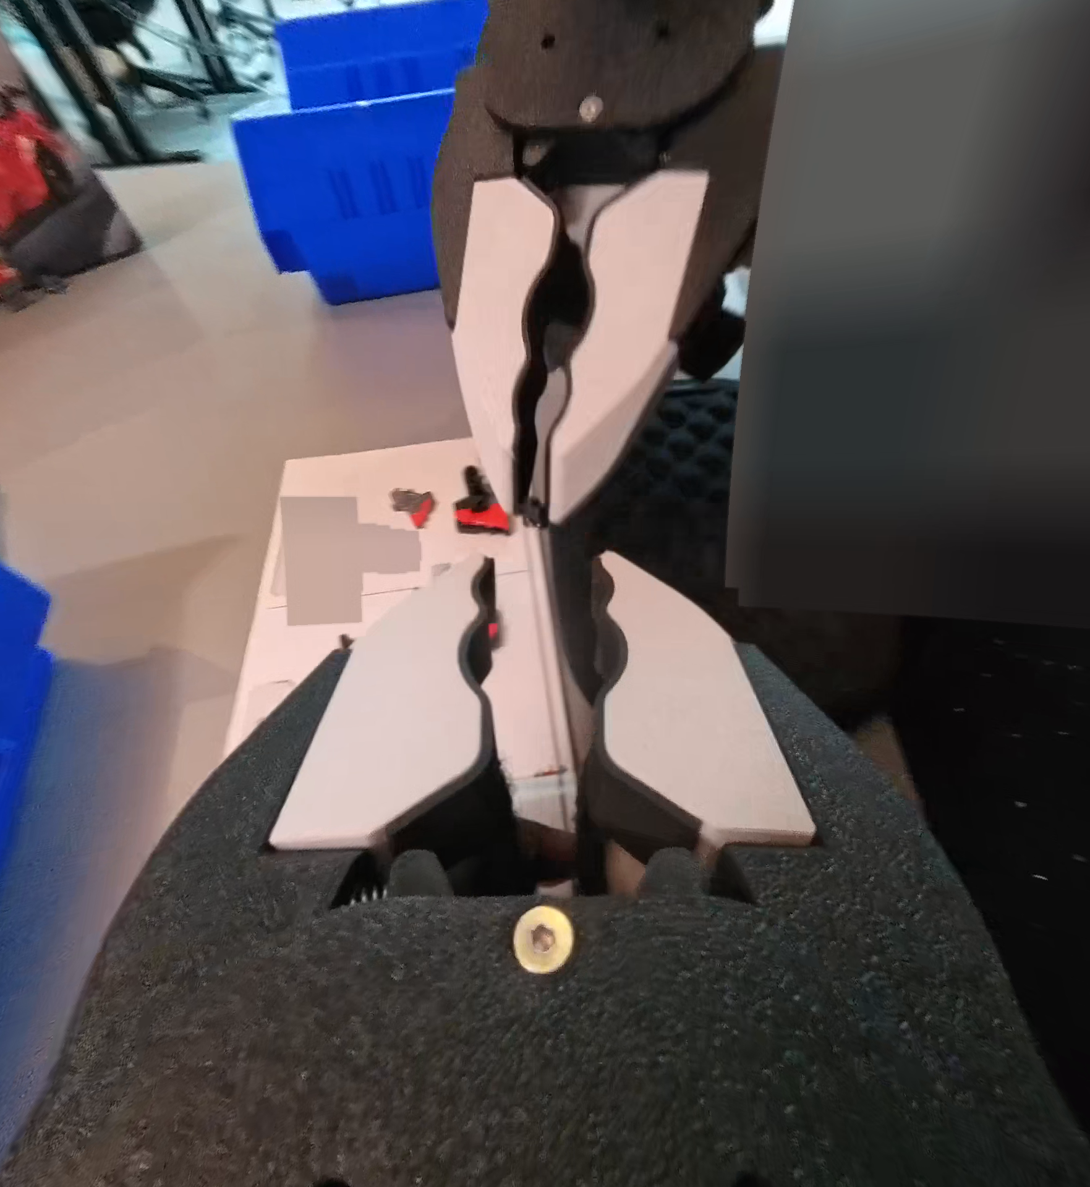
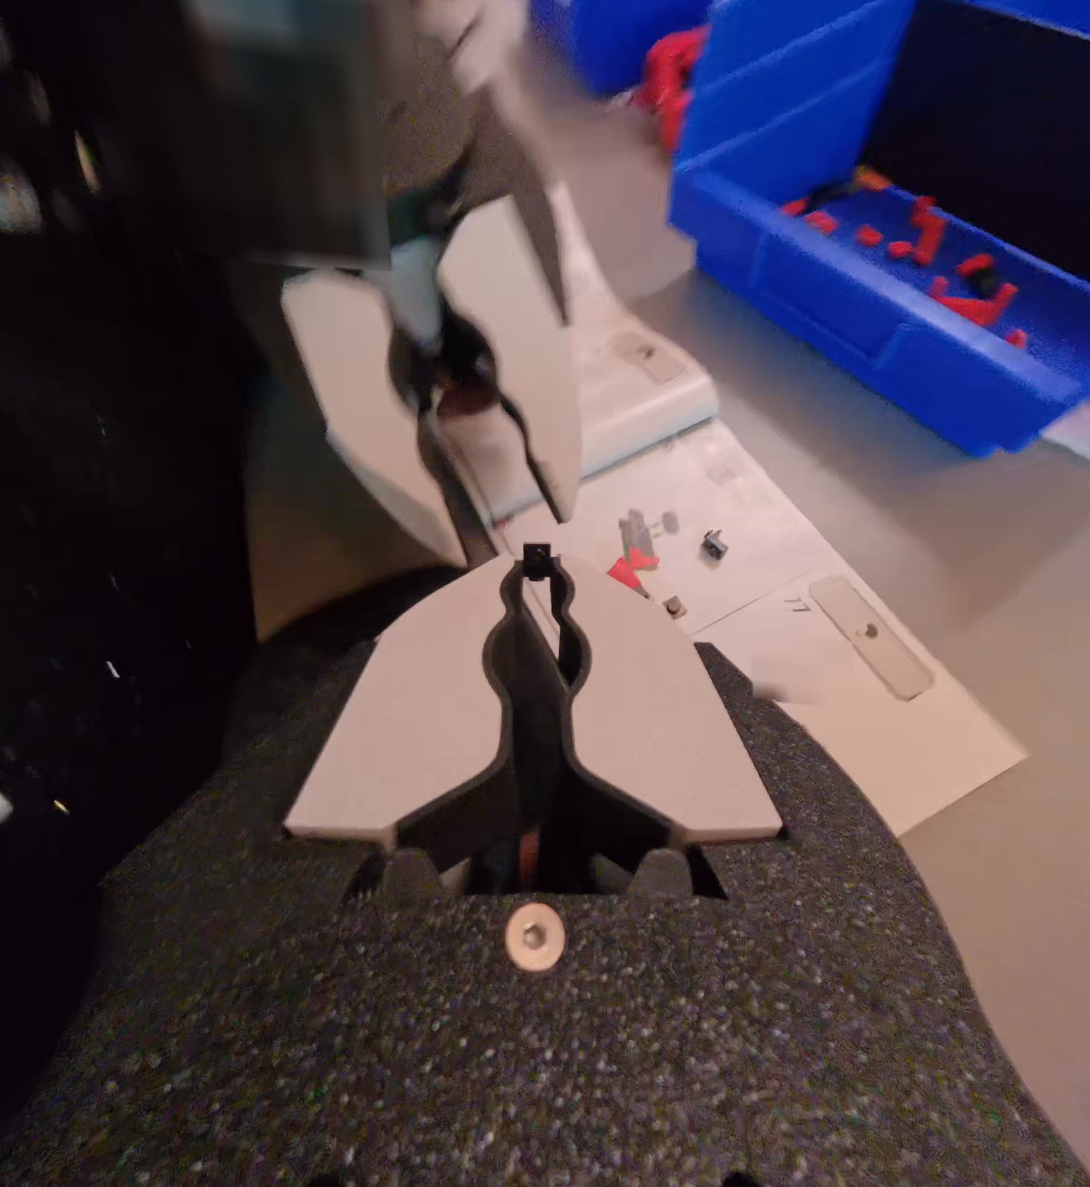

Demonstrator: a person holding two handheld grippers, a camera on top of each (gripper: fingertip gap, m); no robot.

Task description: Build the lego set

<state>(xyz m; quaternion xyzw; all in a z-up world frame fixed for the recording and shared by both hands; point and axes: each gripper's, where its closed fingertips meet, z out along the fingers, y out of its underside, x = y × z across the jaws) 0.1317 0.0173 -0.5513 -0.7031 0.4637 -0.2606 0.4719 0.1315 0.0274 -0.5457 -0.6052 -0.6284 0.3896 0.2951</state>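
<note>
Between the tips of the right tool (image 2: 537, 562) sits a small black lego piece (image 2: 537, 557); the fingers are pressed together on it, with only its top showing above the tips. Opposite, the left tool (image 1: 542, 571) has its fingers spread and carries nothing visible between them. The two tools face each other tip to tip, close but not touching: in the right wrist view the left tool hangs directly beyond the black piece, pointing down toward it.

The relation governing the next move, as judged: the pinched piece lies straight ahead of the left tool, on its finger axis, so a hand-over or a mating step would need only a short advance along that line. The piece is too small to tell its long axis.

Below the tips, a white instruction sheet (image 2: 850, 719) lies on the grey surface (image 2: 754, 360). On the sheet, just beside the tool tips, rests a red-and-black lego subassembly (image 1: 481, 514), with a smaller grey-and-red part (image 1: 412, 504) beside it and a small dark grey piece (image 2: 713, 547) a little further out. The right tool is nearer these parts.

Toward the far edge of the surface stands a blue bin (image 2: 850, 289) holding loose red pieces (image 2: 972, 302). The build appears to be at an early stage.
</note>
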